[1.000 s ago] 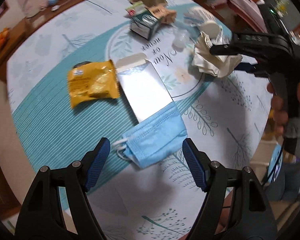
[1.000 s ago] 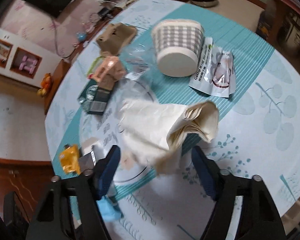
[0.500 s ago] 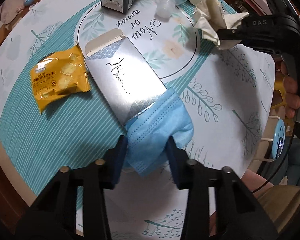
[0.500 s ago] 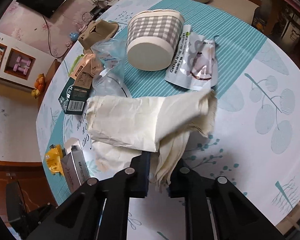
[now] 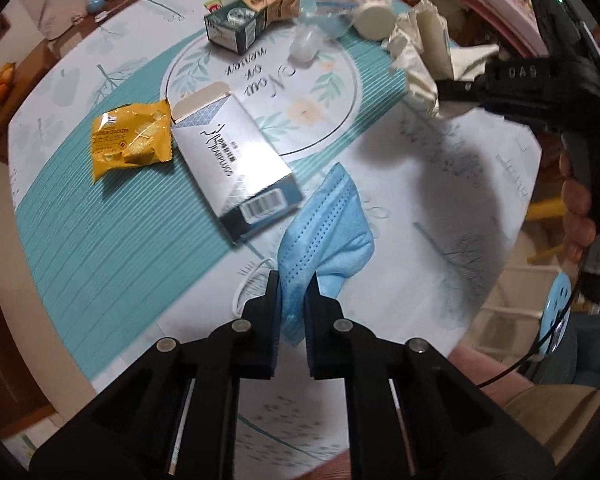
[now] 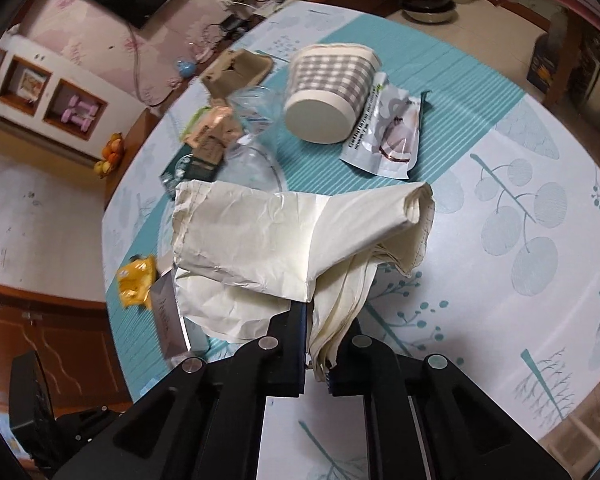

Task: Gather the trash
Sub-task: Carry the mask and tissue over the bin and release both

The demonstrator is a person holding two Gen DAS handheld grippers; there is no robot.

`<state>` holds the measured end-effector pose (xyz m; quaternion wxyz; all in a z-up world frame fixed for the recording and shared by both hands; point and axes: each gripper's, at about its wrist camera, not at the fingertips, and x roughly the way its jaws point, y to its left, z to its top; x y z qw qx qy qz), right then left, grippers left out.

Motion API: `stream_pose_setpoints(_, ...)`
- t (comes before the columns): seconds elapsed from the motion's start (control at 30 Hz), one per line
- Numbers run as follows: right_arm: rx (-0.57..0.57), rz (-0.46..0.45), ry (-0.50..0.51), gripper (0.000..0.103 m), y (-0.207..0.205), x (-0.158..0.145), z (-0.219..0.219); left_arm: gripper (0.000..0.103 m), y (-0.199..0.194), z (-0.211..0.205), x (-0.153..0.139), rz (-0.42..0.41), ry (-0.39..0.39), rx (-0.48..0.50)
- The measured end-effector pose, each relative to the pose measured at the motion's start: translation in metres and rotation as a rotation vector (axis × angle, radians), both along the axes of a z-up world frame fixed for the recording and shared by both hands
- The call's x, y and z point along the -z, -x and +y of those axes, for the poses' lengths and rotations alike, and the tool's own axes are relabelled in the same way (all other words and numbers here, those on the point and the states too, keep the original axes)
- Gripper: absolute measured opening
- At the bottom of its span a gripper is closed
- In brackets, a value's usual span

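My left gripper (image 5: 293, 280) is shut on a blue face mask (image 5: 326, 220) and holds it above the round table. My right gripper (image 6: 319, 344) is shut on a crumpled cream paper bag (image 6: 268, 240); the bag also shows at the upper right of the left wrist view (image 5: 420, 60). On the table lie a silver earplug box (image 5: 232, 164), a yellow cracker packet (image 5: 130, 140), a green carton (image 5: 232, 30), a checked paper cup on its side (image 6: 328, 92) and a silver foil wrapper (image 6: 392, 136).
The table has a teal and white patterned cloth (image 5: 100, 240). A cardboard egg tray (image 6: 236, 68) and clear plastic (image 6: 256, 120) lie at the far side. The table edge is close on my side. A wooden cabinet (image 6: 60, 344) stands beyond the left edge.
My left gripper closed on the blue mask and lifted it off the silver box. My right gripper closed on the paper bag and raised it.
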<state>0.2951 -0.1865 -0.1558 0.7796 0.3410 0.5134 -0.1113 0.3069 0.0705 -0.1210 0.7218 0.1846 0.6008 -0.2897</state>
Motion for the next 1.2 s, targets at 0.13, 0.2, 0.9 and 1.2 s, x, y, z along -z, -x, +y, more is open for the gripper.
stream_pose_setpoints(0.13,-0.051,-0.041,-0.004,0.007,0.022,-0.017,0.002,0.007,0.022,-0.003,-0.021,-0.022,0.041,-0.084)
stream_pose_setpoints(0.2,-0.073,-0.056,-0.007,0.007,0.033,-0.024,0.002,0.007,0.034,-0.007,-0.032,-0.04,0.059,-0.125)
stream_pose_setpoints(0.9,-0.454,-0.126,0.083,0.006,0.271,-0.048,-0.024,0.007,0.268,-0.058,-0.05,-0.158,0.151,-0.512)
stream_pose_setpoints(1.2,-0.493,-0.004,0.069,0.006,0.33,0.021,-0.015,0.007,0.321,-0.08,0.015,-0.08,0.085,-0.516)
